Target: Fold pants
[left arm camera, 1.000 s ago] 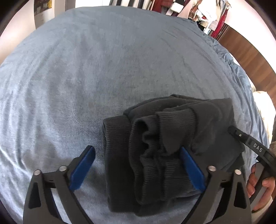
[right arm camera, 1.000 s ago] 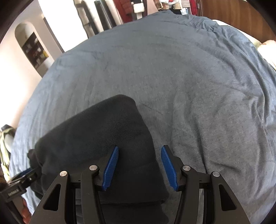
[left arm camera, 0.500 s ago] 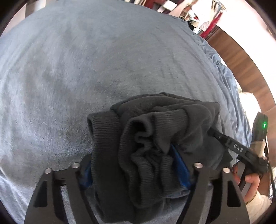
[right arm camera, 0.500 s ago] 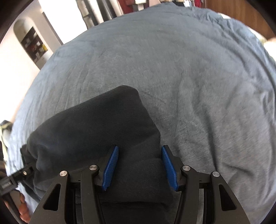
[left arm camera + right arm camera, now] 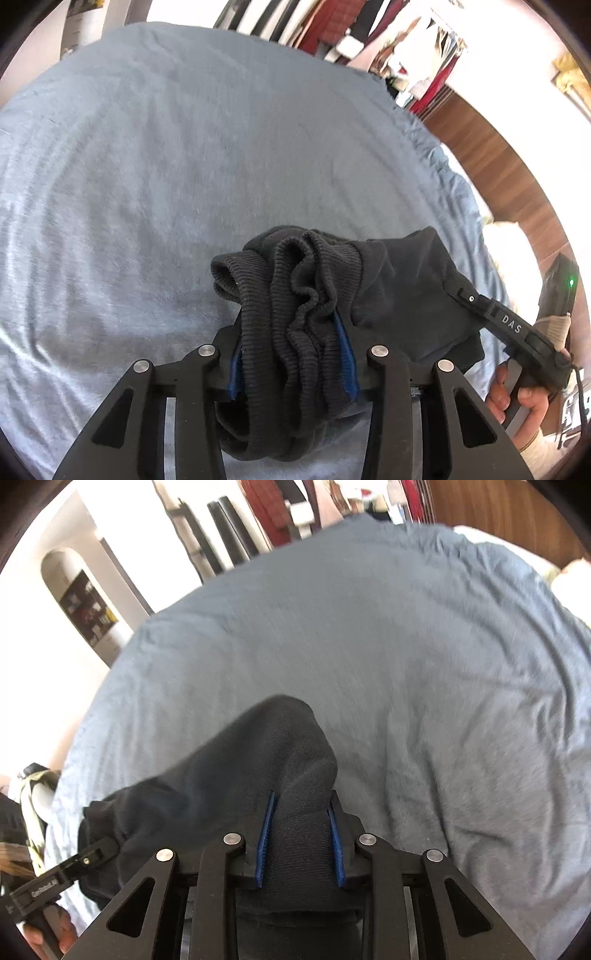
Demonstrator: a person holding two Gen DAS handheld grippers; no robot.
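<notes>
The dark grey folded pants [image 5: 391, 291] are lifted off the blue bedspread [image 5: 184, 166]. My left gripper [image 5: 291, 354] is shut on the bunched ribbed end [image 5: 295, 332] of the bundle. My right gripper [image 5: 299, 838] is shut on the smooth folded end of the pants [image 5: 229, 775]. The right gripper's body [image 5: 517, 328] shows at the right of the left wrist view, and the left gripper's body [image 5: 55, 882] at the lower left of the right wrist view. The underside of the bundle is hidden.
The blue bedspread [image 5: 424, 664] fills most of both views. Hanging clothes [image 5: 369, 29] stand beyond the bed's far edge. A wooden panel [image 5: 498, 155] runs along the right side. An arched wall niche [image 5: 81, 602] is at the far left.
Both grippers closed on the pants, the left from wide open over the ribbed end. The bundle rose off the bedspread and both views tilted up toward the room.
</notes>
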